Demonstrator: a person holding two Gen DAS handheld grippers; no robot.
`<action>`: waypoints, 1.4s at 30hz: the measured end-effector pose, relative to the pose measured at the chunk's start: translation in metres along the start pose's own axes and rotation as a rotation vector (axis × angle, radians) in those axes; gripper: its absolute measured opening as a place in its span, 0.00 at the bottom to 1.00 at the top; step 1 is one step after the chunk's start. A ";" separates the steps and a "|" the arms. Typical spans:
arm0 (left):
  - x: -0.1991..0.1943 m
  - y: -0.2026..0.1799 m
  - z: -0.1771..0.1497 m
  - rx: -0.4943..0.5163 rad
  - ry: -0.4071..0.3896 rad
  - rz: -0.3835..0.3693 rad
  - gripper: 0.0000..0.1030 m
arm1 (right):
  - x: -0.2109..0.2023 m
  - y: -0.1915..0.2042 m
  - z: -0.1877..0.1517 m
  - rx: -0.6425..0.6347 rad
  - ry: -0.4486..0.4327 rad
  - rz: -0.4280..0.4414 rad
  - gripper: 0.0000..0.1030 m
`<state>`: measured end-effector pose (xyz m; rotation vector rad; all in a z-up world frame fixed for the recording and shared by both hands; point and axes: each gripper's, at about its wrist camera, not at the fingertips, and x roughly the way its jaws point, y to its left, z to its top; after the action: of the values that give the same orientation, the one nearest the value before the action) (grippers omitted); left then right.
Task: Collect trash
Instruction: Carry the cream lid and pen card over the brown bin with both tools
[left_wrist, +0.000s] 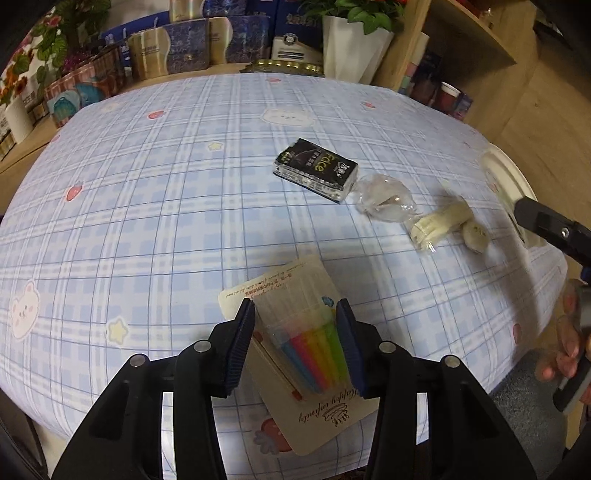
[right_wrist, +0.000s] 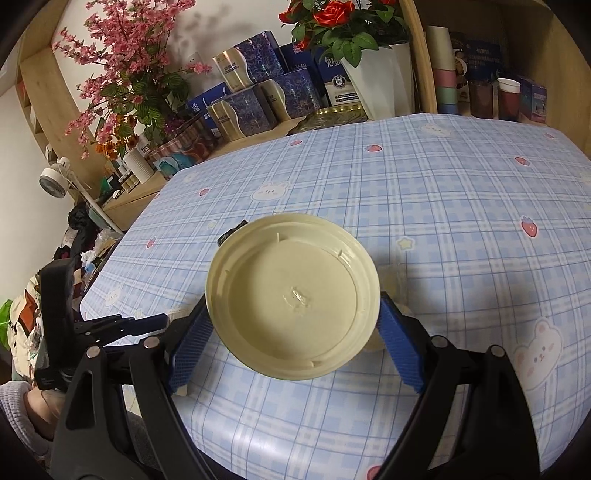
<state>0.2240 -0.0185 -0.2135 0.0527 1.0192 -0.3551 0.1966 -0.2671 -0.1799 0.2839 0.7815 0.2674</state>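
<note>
The right gripper (right_wrist: 291, 343) clamps the cream lid (right_wrist: 293, 295) as a collecting tray; the left gripper's (left_wrist: 295, 317) fingers straddle the candle packet (left_wrist: 295, 354), not visibly closed.

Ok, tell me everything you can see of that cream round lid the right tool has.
The cream round lid looks like thin moulded plastic, with a raised rim, an inner ring and a small nub at its centre. It is held between the right tool's blue pads, tilted with its hollow side toward the camera, above the checked tablecloth. It looks empty and whole. Its far side is hidden.
</note>
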 end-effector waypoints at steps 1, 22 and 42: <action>0.001 -0.001 0.000 -0.022 0.015 0.027 0.48 | -0.001 0.000 -0.001 0.000 0.000 -0.001 0.82; -0.034 0.001 -0.020 -0.177 -0.030 0.062 0.32 | -0.032 0.000 -0.015 0.020 -0.032 0.006 0.82; -0.112 -0.054 -0.094 0.002 -0.094 -0.129 0.32 | -0.095 0.045 -0.079 -0.108 -0.088 -0.018 0.82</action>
<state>0.0767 -0.0204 -0.1624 -0.0273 0.9317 -0.4717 0.0696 -0.2456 -0.1561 0.1857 0.6798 0.2771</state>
